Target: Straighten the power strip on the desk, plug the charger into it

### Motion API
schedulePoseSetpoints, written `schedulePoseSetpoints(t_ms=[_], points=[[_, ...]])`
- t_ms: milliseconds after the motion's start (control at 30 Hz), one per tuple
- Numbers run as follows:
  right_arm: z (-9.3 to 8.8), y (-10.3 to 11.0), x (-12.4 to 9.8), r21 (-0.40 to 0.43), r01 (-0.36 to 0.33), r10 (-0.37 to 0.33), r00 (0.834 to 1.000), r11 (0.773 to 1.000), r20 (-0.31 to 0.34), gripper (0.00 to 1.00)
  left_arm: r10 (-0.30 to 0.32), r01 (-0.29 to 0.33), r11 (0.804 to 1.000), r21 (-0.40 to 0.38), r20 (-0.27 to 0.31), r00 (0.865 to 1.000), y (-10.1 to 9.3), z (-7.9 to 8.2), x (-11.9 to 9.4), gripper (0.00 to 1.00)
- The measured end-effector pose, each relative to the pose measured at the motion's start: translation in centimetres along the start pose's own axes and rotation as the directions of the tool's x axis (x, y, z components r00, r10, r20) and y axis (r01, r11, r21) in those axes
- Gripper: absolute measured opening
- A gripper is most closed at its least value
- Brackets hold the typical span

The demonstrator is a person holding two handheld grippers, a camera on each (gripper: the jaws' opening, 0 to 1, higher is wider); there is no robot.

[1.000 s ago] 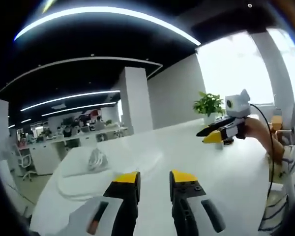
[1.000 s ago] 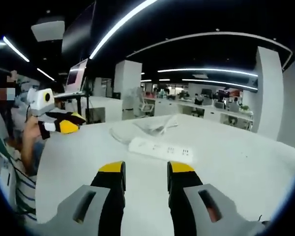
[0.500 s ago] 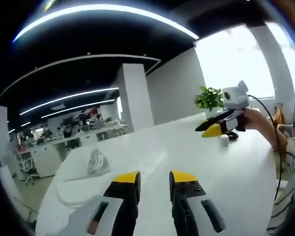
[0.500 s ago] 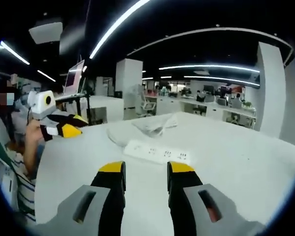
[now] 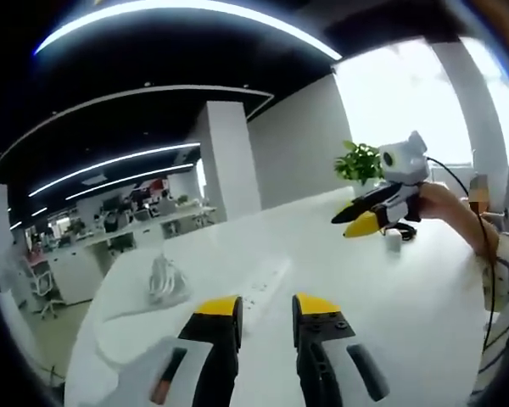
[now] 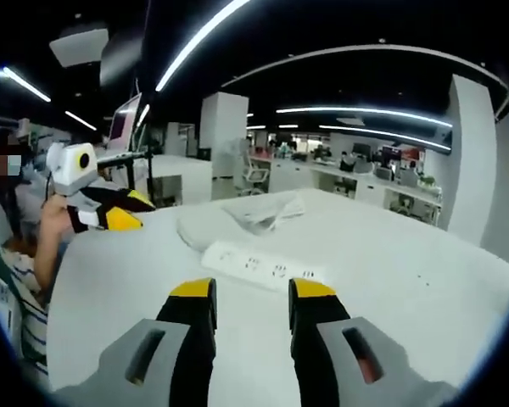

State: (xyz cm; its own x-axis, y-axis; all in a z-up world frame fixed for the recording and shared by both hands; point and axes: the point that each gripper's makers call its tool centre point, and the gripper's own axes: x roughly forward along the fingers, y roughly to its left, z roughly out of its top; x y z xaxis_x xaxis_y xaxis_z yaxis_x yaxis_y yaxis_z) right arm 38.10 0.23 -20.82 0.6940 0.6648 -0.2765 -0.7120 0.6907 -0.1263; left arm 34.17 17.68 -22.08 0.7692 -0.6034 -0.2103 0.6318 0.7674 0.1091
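In my right gripper view, the power strip [image 6: 261, 266] lies on the desk [image 6: 407, 297] just beyond my right gripper [image 6: 253, 298]. The bundled cable [image 6: 267, 209] lies farther back. My left gripper [image 6: 123, 212] hovers far left.

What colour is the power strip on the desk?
White; the power strip shows best in the right gripper view, lying on the white desk.

Open-plan office. Far rows of desks [image 6: 356, 174] with chairs [image 5: 41, 275], long ceiling light strips [image 6: 365, 131], white pillars [image 5: 229, 165], monitor [image 6: 125, 119] left, potted plant [image 5: 359, 161] by window.
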Motion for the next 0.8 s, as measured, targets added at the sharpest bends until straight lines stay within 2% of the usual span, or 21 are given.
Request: schedulePoseSetpoints(t_ms=[133,267,567,800], points=[[0.1,0.0,0.6,-0.01,-0.011,0.011,1.0,1.0,-0.006,0.33,0.024,-0.024,1.0,0.02,-0.03,0.999,0.9,-0.4,0.8,0.24],[0.1,-0.1,1.1,-0.006,-0.011,0.01,1.0,1.0,-0.008,0.33,0.016,-0.016,1.0,0.006,-0.043,0.999,1.4,-0.3,1.6,0.24],[1.1,-2.6,2.6,0.003,0.019,-0.019,1.0,1.0,0.003,0.33,-0.021,0.021,1.0,-0.013,-0.032,0.999,1.8,1.2,3.2,0.24],[0.7,-3.5,3.6,-0.013,0.045,-0.045,0.999,0.999,0.014,0.33,-0.021,0.019,0.999,-0.046,-0.035,0.999,2.8,1.3,4.0,0.24]])
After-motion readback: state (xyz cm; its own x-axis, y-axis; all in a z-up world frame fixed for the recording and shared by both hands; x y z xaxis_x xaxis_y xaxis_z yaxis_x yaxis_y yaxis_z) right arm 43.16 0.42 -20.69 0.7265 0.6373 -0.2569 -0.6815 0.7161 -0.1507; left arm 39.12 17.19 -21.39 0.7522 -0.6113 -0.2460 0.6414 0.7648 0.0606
